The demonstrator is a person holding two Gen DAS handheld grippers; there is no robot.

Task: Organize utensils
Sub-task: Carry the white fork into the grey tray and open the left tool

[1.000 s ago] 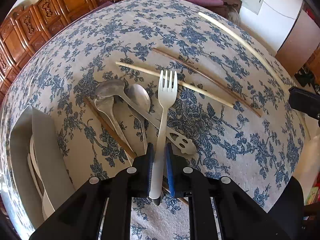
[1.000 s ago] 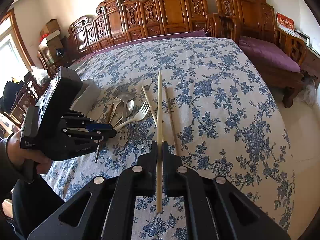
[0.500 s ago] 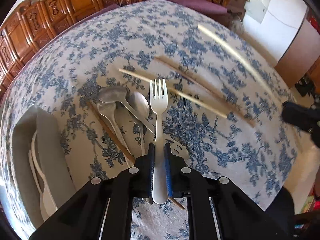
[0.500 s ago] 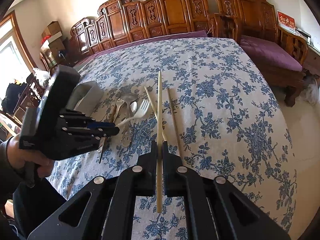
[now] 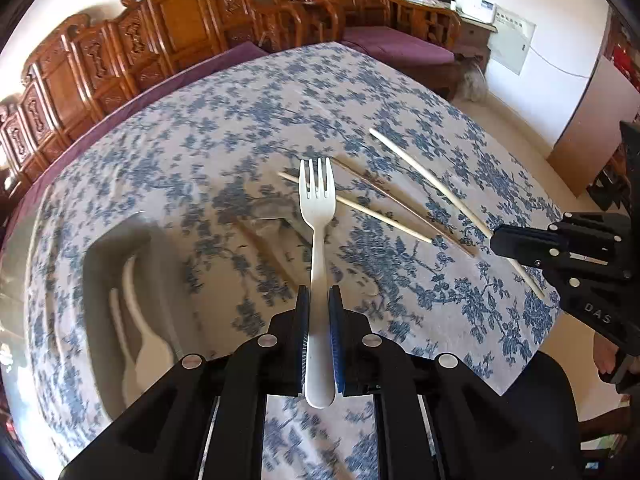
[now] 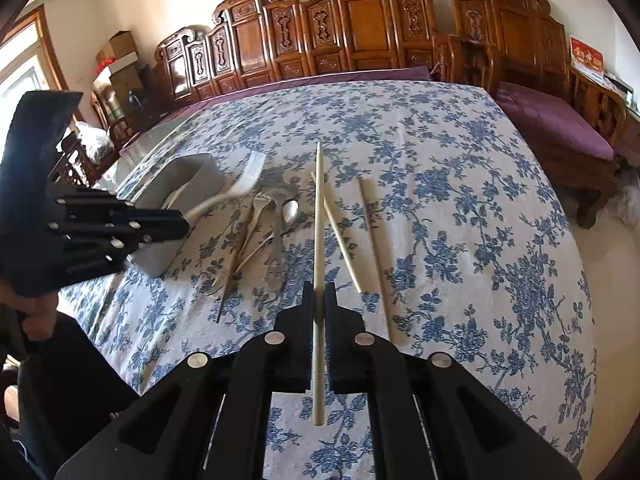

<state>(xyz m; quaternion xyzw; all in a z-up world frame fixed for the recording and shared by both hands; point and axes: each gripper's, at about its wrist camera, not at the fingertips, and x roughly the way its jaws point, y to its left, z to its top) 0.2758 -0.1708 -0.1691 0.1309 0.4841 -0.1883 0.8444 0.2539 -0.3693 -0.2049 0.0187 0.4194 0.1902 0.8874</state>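
My left gripper is shut on a white plastic fork, held above the floral tablecloth, tines pointing away. In the right wrist view the left gripper and its fork hover over the grey utensil tray. My right gripper is shut on a pale chopstick, held above the table. It shows at the right of the left wrist view with its chopstick. Metal spoons and loose chopsticks lie on the cloth.
The grey tray holds white utensils at the left. A dark chopstick lies by the spoons. Carved wooden chairs and a purple-cushioned bench ring the table.
My left gripper has lifted the fork and swung it left toward the tray. My right gripper holds its chopstick almost still.
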